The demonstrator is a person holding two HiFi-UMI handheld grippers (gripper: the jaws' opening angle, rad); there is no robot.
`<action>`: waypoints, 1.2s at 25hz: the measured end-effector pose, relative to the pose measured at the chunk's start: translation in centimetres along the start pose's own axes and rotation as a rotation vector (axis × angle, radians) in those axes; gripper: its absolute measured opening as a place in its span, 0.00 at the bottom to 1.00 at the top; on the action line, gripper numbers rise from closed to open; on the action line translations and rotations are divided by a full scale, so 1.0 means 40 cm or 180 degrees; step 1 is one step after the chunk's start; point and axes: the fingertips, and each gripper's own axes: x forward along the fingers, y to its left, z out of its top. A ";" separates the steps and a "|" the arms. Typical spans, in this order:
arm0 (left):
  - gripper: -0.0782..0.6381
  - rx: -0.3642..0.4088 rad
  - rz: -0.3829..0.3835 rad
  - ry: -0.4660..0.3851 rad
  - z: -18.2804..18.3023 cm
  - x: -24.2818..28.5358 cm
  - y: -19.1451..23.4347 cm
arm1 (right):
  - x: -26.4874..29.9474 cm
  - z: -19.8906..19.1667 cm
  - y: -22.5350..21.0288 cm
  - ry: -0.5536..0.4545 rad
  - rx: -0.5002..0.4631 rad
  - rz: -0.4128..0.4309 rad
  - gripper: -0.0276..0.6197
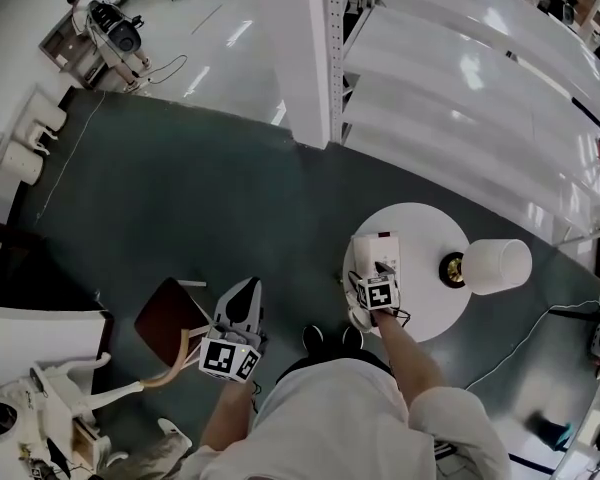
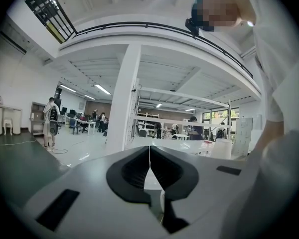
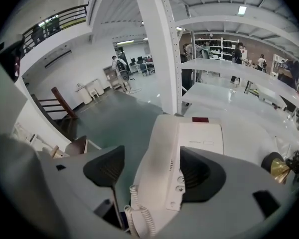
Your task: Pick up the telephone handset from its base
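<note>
A white telephone (image 1: 375,253) sits on a small round white table (image 1: 425,223). In the right gripper view its handset (image 3: 159,158) lies along the left side of the base (image 3: 204,138), with a coiled cord (image 3: 139,215) at the near end. My right gripper (image 3: 152,168) is open and tilted down over the phone, the handset between its jaws. The left pad (image 3: 105,168) stands clear of the handset. The right pad (image 3: 197,176) lies over the keypad. My left gripper (image 2: 149,156) is shut on nothing, held level at the person's left side (image 1: 243,293), away from the table.
A white lampshade (image 1: 495,266) and brass lamp foot (image 1: 452,268) lie on the table's right part. A white shelving rack (image 1: 460,78) with a post (image 1: 330,58) stands behind it. A brown wooden chair (image 1: 170,318) is at the lower left. A cable (image 1: 540,328) runs over the dark floor.
</note>
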 end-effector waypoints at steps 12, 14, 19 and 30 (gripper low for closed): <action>0.14 -0.0041 0.0083 0.0123 -0.028 -0.020 0.009 | 0.060 -0.038 -0.015 0.0308 -0.0018 -0.0125 0.59; 0.14 -0.0066 0.0091 0.0139 -0.033 -0.022 0.012 | 0.065 -0.052 -0.021 0.0372 0.0006 -0.0137 0.58; 0.14 -0.0075 0.0113 0.0156 -0.037 -0.028 0.026 | 0.087 -0.049 -0.025 0.0413 -0.0033 -0.0202 0.57; 0.14 -0.0095 0.0117 0.0162 -0.043 -0.012 0.034 | 0.101 -0.056 -0.027 0.0453 -0.0012 -0.0339 0.48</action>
